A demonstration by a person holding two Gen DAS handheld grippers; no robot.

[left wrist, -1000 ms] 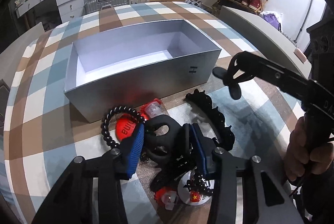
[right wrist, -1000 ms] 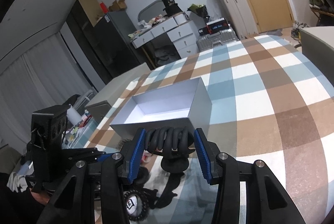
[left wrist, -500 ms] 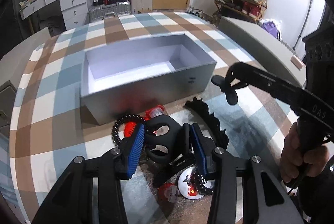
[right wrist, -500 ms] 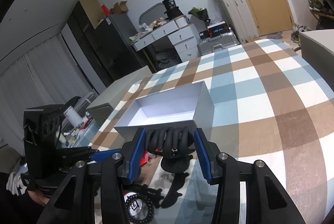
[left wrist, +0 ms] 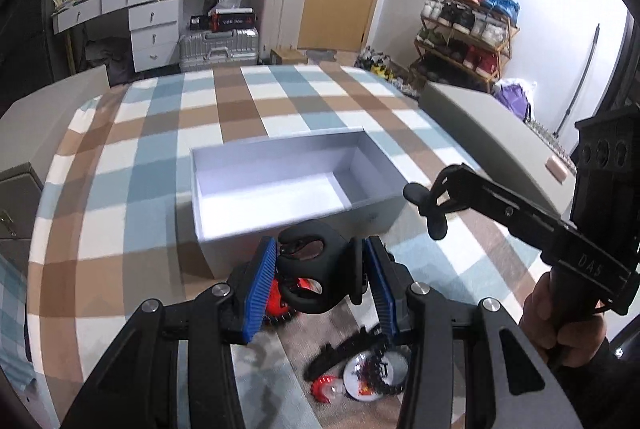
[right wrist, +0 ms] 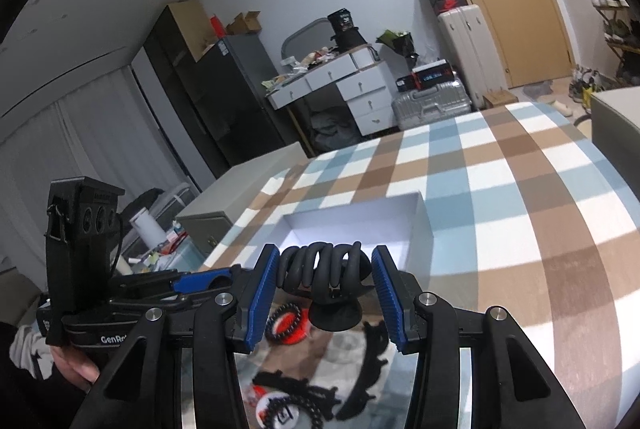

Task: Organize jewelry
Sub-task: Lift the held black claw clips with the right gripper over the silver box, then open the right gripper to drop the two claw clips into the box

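Note:
My left gripper (left wrist: pixel 320 271) is shut on a black claw hair clip (left wrist: pixel 308 287), held above the jewelry pile just in front of the open grey box (left wrist: pixel 280 185). My right gripper (right wrist: pixel 325 283) is shut on a black spiral-toothed hair clip (right wrist: pixel 320 265) and hangs near the box's right end (right wrist: pixel 420 225). In the left wrist view the right gripper (left wrist: pixel 434 203) comes in from the right with its clip. The box's white inside shows nothing in it.
On the checked tablecloth (left wrist: pixel 140 189) below lie a black bead bracelet on a red badge (right wrist: pixel 286 323), a white round badge (left wrist: pixel 362 379), a small red piece (left wrist: pixel 326 385) and a long black toothed clip (right wrist: pixel 370 363). A grey cushion (left wrist: pixel 480 133) borders the right side.
Both grippers have risen with their clips. The left one's clip has come up off the pile and now stands closer to the box's front wall.

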